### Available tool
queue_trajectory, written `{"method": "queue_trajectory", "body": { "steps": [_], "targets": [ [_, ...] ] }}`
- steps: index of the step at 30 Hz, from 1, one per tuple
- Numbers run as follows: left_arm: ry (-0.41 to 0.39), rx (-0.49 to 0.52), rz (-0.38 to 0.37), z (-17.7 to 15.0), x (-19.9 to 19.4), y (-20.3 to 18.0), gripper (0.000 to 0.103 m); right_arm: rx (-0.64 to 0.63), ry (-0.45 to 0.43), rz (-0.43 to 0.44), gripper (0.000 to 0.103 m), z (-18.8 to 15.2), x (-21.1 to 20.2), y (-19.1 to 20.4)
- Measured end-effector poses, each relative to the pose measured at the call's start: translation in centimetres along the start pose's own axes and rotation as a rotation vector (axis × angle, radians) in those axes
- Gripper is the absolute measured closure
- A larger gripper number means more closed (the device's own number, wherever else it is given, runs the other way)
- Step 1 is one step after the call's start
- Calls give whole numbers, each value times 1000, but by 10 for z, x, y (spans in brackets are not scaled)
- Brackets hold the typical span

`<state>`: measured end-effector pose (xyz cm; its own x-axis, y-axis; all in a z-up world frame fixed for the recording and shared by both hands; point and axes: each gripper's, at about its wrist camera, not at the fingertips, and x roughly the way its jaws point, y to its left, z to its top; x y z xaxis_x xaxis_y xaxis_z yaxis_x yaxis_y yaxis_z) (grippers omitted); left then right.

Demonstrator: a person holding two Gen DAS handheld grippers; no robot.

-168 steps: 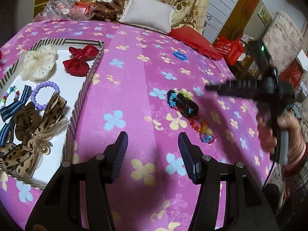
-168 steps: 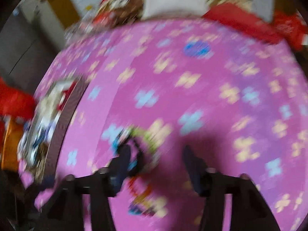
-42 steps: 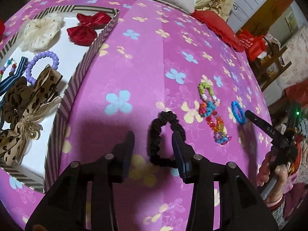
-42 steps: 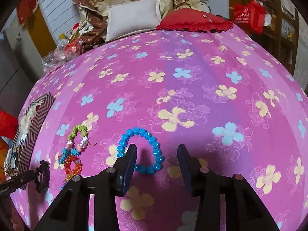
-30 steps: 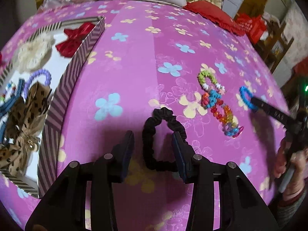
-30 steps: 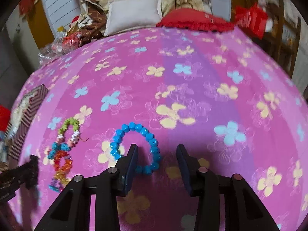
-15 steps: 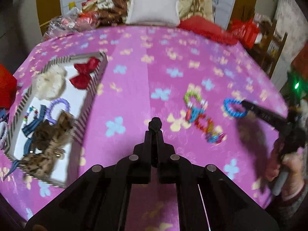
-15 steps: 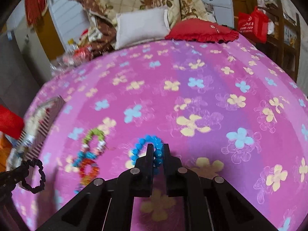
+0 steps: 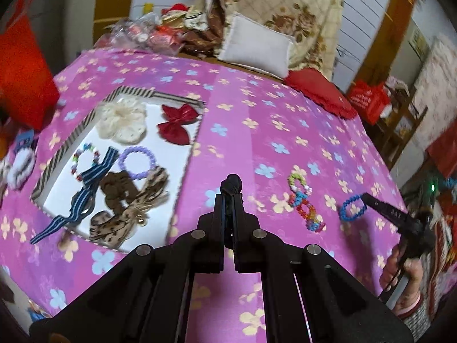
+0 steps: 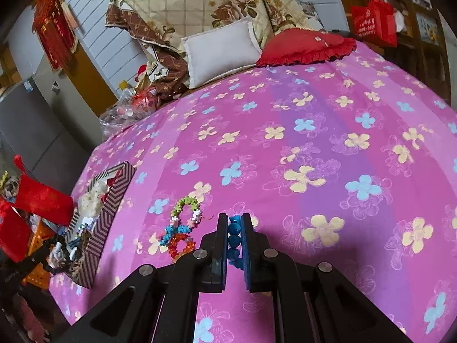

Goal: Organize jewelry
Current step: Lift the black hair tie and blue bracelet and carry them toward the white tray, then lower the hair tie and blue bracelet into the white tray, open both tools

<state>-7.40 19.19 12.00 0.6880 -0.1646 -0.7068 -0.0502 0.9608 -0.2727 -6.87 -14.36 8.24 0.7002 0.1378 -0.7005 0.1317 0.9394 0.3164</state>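
My left gripper (image 9: 228,197) is shut on a black scrunchie (image 9: 232,184), lifted off the pink flowered cover (image 9: 257,143); its bunched end sticks out past the fingertips. My right gripper (image 10: 234,220) is shut on a blue bead bracelet (image 10: 234,233), which also shows hanging from that gripper (image 9: 367,198) in the left wrist view as a blue bracelet (image 9: 352,207). A multicoloured bead chain (image 9: 302,203) (image 10: 181,228) lies on the cover between the two grippers. The striped-rim tray (image 9: 182,171) (image 10: 105,205) sits to the left.
The tray holds a cream scrunchie (image 9: 121,120), red bow (image 9: 175,124), purple bead bracelet (image 9: 137,161), blue striped ribbon (image 9: 85,194) and leopard bows (image 9: 128,205). A white pillow (image 9: 257,48), red cushion (image 10: 308,45) and folded quilts lie at the far edge. A hand (image 9: 405,277) holds the right gripper.
Both grippers closed on their items, black scrunchie on the left and blue bracelet on the right, and then rose off the cover. The left view now takes in the whole tray.
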Motion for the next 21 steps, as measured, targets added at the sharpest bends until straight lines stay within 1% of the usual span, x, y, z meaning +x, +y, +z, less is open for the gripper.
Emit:
{"method": "queue_trajectory", "body": {
  "steps": [4, 8, 12, 16, 19, 21],
  "targets": [
    [-25, -33, 3, 10, -2, 23, 100, -23, -5, -15, 95, 1, -10, 15],
    [-53, -51, 13, 27, 2, 47, 100, -69, 10, -24, 95, 4, -10, 43],
    [-70, -83, 20, 48, 14, 77, 100, -132, 31, -20, 95, 9, -4, 82],
    [-62, -142, 10, 67, 32, 110, 100, -186, 57, 2, 95, 13, 8, 129],
    [-54, -206, 15, 71, 45, 142, 100, -215, 82, 23, 95, 16, 22, 163],
    [-40, -259, -7, 69, 51, 164, 100, -246, 100, 39, 95, 17, 34, 192]
  ]
}}
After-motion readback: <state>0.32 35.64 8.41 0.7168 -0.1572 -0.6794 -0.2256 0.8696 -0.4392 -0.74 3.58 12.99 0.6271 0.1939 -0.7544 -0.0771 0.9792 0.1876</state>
